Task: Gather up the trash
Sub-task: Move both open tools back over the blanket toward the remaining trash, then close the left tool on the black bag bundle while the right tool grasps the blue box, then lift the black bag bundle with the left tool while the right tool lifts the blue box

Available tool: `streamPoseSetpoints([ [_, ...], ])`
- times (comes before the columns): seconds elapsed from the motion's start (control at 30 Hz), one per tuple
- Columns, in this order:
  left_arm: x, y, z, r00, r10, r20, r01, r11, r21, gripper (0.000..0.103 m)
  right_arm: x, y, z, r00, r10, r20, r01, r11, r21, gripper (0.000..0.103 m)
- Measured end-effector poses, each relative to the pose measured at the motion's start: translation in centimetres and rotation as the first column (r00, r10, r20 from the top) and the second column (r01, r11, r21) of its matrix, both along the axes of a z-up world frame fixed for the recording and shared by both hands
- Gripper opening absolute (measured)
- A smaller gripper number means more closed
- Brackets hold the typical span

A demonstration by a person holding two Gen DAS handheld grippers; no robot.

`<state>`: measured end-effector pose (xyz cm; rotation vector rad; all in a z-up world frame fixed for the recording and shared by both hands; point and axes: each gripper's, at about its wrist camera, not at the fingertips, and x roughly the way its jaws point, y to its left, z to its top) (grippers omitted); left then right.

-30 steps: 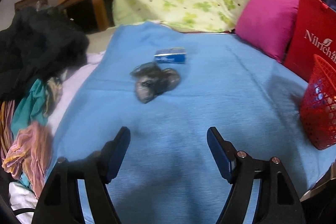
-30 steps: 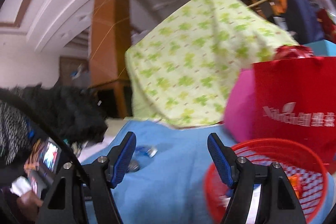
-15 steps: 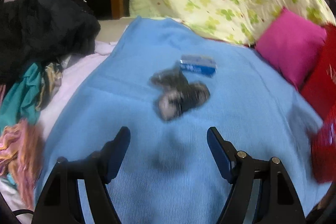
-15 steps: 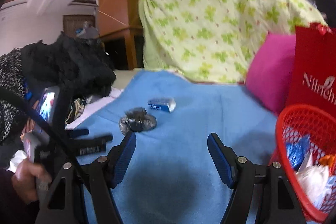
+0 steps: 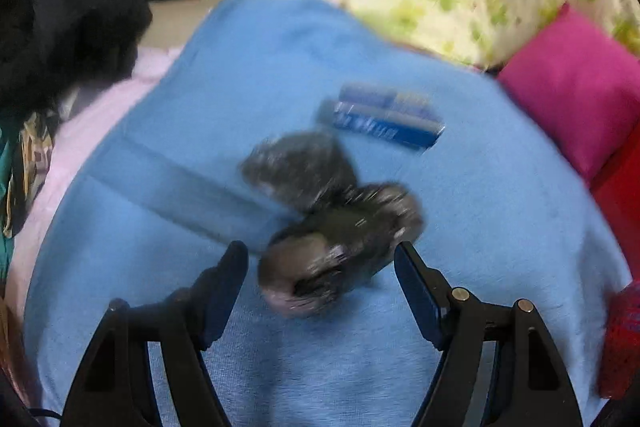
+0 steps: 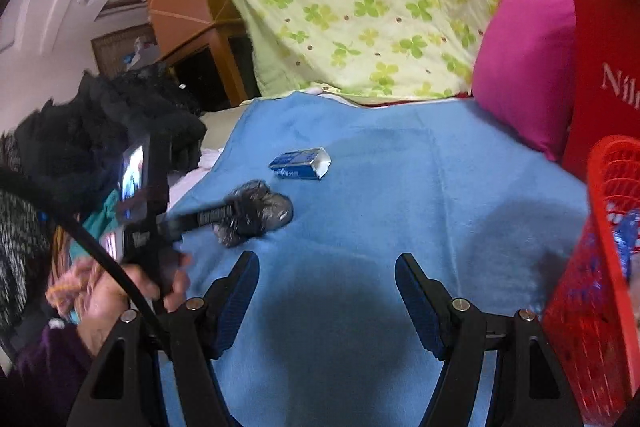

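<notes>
Crumpled dark wrapper (image 5: 332,227) sits between open left gripper (image 5: 320,279) jaws, ungripped; loose springy plastic risks slipping out on closing

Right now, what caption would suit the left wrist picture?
Open left tool closing in on a crumpled dark wrapper on a blue blanket, small blue box behind.

counted on the blue blanket (image 6: 400,211): one crumpled grey wrapper (image 6: 256,213), one blue carton (image 6: 301,163). one red basket (image 6: 600,267), one red bag (image 6: 604,67), one pink pillow (image 6: 524,67), one clover-print quilt (image 6: 360,7), one black clothing heap (image 5: 68,27) are seen. two grippers are counted: left gripper (image 5: 320,259), right gripper (image 6: 326,269).
</notes>
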<state>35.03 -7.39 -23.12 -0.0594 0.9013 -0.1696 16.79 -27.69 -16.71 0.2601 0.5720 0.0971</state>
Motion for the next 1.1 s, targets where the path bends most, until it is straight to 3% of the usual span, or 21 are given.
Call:
streamPoseSetpoints([
  [0.1,0.7,1.3,-0.3,0.999,0.002,-0.041,-0.005,0.997,-0.072,0.074,3.1,-0.5,0.5,1.000,0.020,-0.007,-0.019,0.999,0.043,0.075],
  [0.2,0.9,2.3,0.0,0.999,-0.006,-0.038,0.001,0.991,-0.137,0.048,7.8,-0.9,1.1,0.998,0.063,-0.018,-0.061,0.992,0.110,0.075],
  [0.33,1.2,2.2,-0.1,0.997,-0.041,-0.064,0.029,0.983,-0.180,0.037,15.2,-0.3,1.3,0.988,0.139,-0.075,-0.126,0.981,0.150,0.075],
  [0.53,1.7,3.2,0.4,0.997,-0.008,-0.076,-0.008,0.975,-0.220,0.029,24.6,2.3,1.2,0.954,0.238,-0.183,-0.234,0.971,0.044,0.075],
  [0.73,1.6,7.3,1.5,0.984,0.160,-0.083,-0.176,0.955,-0.239,0.028,30.0,5.0,0.0,0.906,0.318,-0.279,-0.344,0.937,-0.052,0.075],
  [0.83,1.9,9.1,1.6,0.967,0.244,-0.074,-0.255,0.941,-0.222,0.028,31.8,6.8,-0.8,0.878,0.353,-0.324,-0.408,0.905,-0.120,0.075],
  [0.93,2.0,9.7,1.6,0.959,0.271,-0.080,-0.282,0.931,-0.232,0.028,32.8,8.5,-1.8,0.835,0.398,-0.380,-0.492,0.849,-0.192,0.075],
  [1.1,2.5,9.4,1.4,0.958,0.270,-0.101,-0.286,0.932,-0.222,0.028,33.9,10.9,-3.6,0.785,0.413,-0.461,-0.590,0.725,-0.356,0.075],
])
